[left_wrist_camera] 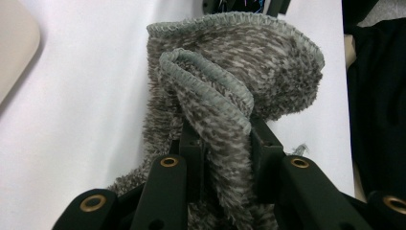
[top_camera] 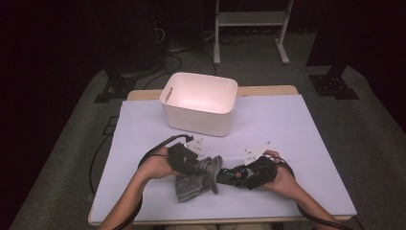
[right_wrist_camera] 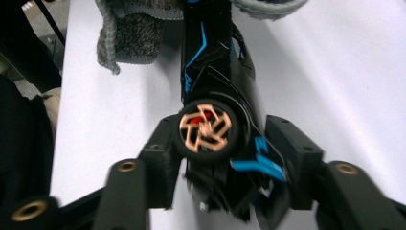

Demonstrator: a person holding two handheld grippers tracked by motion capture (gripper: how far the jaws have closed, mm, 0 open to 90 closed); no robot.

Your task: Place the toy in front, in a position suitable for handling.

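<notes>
Two grippers meet: left gripper point(left_wrist_camera: 222, 148) pinches sock point(left_wrist_camera: 230, 91).

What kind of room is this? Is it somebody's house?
Probably not a house. It looks like a lab or studio set up for recording. A table with a plain white cover stands on grey carpet, with cables on the floor, black stands and a white frame behind it, and darkness all around.
</notes>
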